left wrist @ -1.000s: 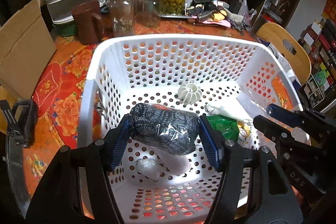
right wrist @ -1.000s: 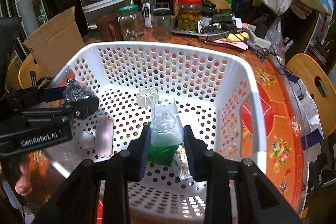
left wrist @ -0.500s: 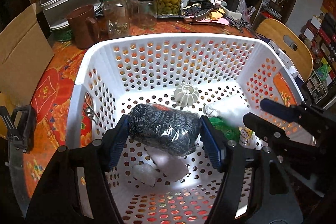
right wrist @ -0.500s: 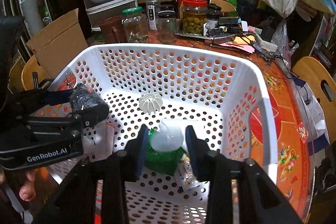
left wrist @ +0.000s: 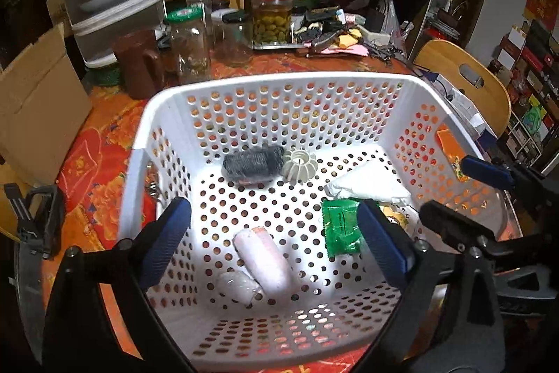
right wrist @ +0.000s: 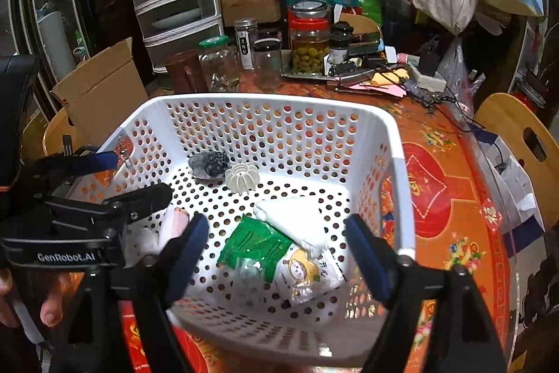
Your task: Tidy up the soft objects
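Both my jaws have just been opening and now stand wide apart with nothing between them. Left gripper point(left wrist: 274, 240) hangs over the white basket point(left wrist: 279, 86); the dark knit bundle point(left wrist: 252, 162) lies at the back beside a ribbed white disc point(left wrist: 299, 165). Right gripper point(right wrist: 276, 250) hangs above the white packet point(right wrist: 293, 221) and green pouch point(right wrist: 256, 245).

We see white perforated plastic basket point(left wrist: 279, 86), smooth. Dark knit bundle point(left wrist: 252, 161), rough, in clear film. Green sachet point(right wrist: 255, 243), glossy foil. Tablecloth point(right wrist: 440, 184), shiny. Cardboard box point(left wrist: 38, 114), matt.
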Available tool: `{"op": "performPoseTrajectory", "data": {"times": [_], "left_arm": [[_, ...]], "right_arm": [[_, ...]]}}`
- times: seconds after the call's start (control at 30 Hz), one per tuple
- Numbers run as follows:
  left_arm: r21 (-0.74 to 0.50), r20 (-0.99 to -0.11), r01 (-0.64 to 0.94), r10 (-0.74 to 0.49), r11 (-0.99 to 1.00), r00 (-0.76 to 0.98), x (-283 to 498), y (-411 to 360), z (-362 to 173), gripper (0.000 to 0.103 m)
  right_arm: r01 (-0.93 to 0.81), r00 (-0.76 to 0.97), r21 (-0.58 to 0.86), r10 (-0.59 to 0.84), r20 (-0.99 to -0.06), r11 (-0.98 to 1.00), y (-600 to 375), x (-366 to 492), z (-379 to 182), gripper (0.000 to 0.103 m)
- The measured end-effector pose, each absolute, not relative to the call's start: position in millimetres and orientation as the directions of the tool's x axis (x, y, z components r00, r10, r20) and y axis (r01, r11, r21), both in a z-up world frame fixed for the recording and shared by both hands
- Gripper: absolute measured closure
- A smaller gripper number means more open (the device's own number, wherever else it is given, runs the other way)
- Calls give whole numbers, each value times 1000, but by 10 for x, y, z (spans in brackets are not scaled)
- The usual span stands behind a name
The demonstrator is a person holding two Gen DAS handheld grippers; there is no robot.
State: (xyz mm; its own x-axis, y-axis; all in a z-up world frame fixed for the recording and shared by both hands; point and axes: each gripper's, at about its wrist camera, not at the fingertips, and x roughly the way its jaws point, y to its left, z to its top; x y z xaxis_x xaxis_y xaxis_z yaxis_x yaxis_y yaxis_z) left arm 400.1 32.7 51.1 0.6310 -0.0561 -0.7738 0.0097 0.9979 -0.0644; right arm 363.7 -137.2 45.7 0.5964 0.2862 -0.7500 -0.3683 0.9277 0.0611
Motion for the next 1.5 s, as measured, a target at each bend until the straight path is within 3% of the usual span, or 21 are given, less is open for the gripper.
{"op": "performPoseTrajectory", "data": {"times": [0.23, 0.43, 1.1, 1.3, 1.5], "left_arm": [[-43, -705, 31, -52, 999, 707, 3503, 382, 748, 0], [-22, -647, 41, -46, 999, 761, 2865, 434, 926, 0], [-51, -549, -7, -22, 999, 836, 711, 518, 1372, 0], [-64, -496, 1, -33, 998, 868, 68, 332, 1529, 0], [-48, -473, -34, 7, 998, 881, -208, 146, 1578, 0]], "right_arm": [[-387, 634, 42, 299, -713, 921, -1410, 3211, 612, 7], [-356, 667, -4, 251, -702, 935, -1413, 2777, 693, 7], [-282, 861, -124, 194, -471, 952, -1530, 761, 1334, 7], [-288, 870, -68, 232, -434, 955, -1653, 329, 1445, 7], [-288, 855, -26, 245, -457, 957, -1728, 73, 1437, 7]]}}
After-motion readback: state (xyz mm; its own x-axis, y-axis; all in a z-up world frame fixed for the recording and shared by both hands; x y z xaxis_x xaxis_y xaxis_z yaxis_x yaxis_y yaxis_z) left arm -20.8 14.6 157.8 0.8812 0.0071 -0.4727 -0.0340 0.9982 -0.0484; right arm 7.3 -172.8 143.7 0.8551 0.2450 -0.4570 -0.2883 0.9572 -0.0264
